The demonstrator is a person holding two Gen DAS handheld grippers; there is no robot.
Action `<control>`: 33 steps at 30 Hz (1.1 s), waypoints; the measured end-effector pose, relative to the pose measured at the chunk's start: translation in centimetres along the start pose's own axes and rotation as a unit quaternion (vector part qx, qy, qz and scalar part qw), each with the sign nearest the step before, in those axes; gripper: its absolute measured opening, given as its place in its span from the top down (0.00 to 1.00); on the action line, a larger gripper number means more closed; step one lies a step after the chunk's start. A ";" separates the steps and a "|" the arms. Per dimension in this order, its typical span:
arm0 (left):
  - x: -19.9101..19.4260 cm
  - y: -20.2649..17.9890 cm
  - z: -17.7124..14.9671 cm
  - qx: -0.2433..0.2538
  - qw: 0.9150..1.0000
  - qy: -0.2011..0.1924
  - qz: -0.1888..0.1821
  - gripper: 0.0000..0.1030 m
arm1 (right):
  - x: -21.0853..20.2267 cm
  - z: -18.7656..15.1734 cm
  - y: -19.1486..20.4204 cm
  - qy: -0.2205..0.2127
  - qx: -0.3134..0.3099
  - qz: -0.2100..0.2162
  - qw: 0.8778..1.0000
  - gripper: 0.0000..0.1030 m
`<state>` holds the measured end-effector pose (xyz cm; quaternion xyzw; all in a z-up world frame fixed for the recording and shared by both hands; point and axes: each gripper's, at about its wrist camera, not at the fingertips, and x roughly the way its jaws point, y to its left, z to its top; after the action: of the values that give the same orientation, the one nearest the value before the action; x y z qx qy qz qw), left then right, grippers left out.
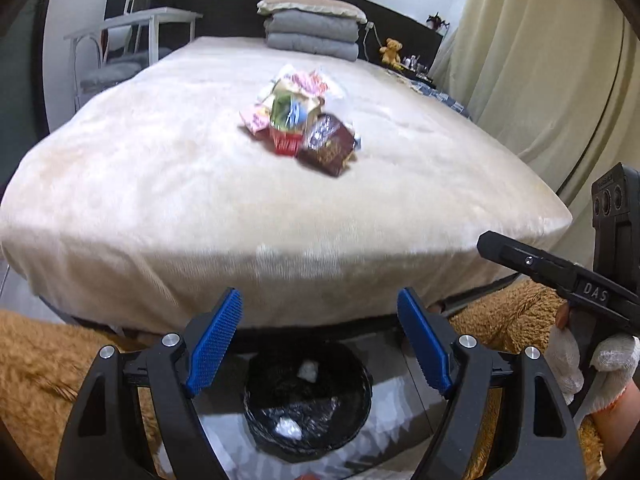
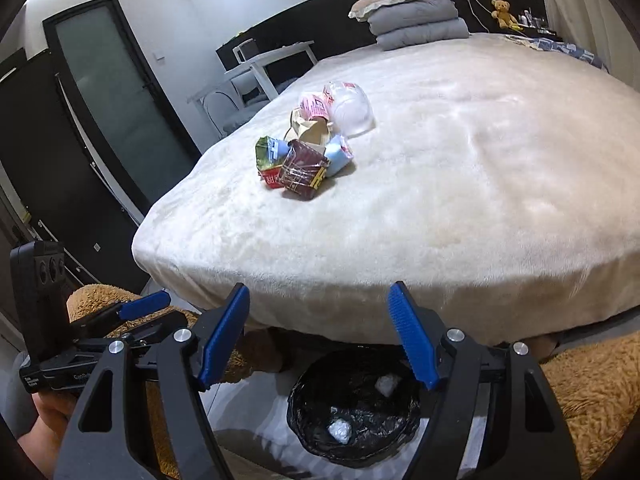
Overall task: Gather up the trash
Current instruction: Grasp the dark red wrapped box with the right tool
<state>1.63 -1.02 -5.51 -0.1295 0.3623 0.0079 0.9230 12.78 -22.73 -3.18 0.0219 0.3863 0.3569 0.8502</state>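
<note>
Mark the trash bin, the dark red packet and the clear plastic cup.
trash bin (image 2: 316, 446), right wrist view, black liner wall.
dark red packet (image 2: 303, 174), right wrist view, its top face.
clear plastic cup (image 2: 354, 114), right wrist view, its side.

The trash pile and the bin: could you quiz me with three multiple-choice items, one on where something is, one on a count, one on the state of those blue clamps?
1. Where does the trash pile lie?
A. on the bed
B. in the bin
C. on the white desk

2. How many white crumpled wads lie in the bin?
A. none
B. two
C. five

3. How do the two grippers stand?
A. both shut on wrappers
B. one open, one shut
C. both open and empty

Answers:
1. A, the wrappers sit together on the bed, away from its edge.
2. B, one wad lies near the far wall, another lies nearer.
3. C, the left gripper and right gripper show wide gaps with nothing between the fingers.
</note>
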 end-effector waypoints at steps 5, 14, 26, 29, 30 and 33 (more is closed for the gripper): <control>-0.7 1.1 2.1 0.006 1.000 -0.013 -0.003 0.24 | 0.5 2.3 0.9 -0.003 -0.050 0.005 0.999 0.29; 0.0 4.5 6.4 0.000 1.000 -0.020 0.009 0.24 | 5.3 5.2 2.7 0.013 -0.163 -0.013 0.986 0.21; 1.2 6.7 10.2 0.025 0.999 -0.031 0.032 0.20 | 11.8 7.0 4.9 0.029 -0.300 -0.035 0.953 0.14; 1.6 7.1 10.9 0.033 0.998 -0.031 0.035 0.19 | 13.0 7.4 5.3 0.025 -0.315 -0.041 0.948 0.11; 1.7 7.3 11.1 0.035 0.998 -0.031 0.038 0.19 | 13.3 7.6 5.3 0.021 -0.318 -0.043 0.947 0.11; 2.1 7.7 11.8 0.035 0.998 -0.031 0.038 0.18 | 14.1 8.2 5.6 0.015 -0.327 -0.043 0.944 0.11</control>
<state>10.17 9.17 -0.39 -0.0829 0.3387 0.0340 0.9366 21.33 -7.76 -4.72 -0.2798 0.2615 0.4267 0.8193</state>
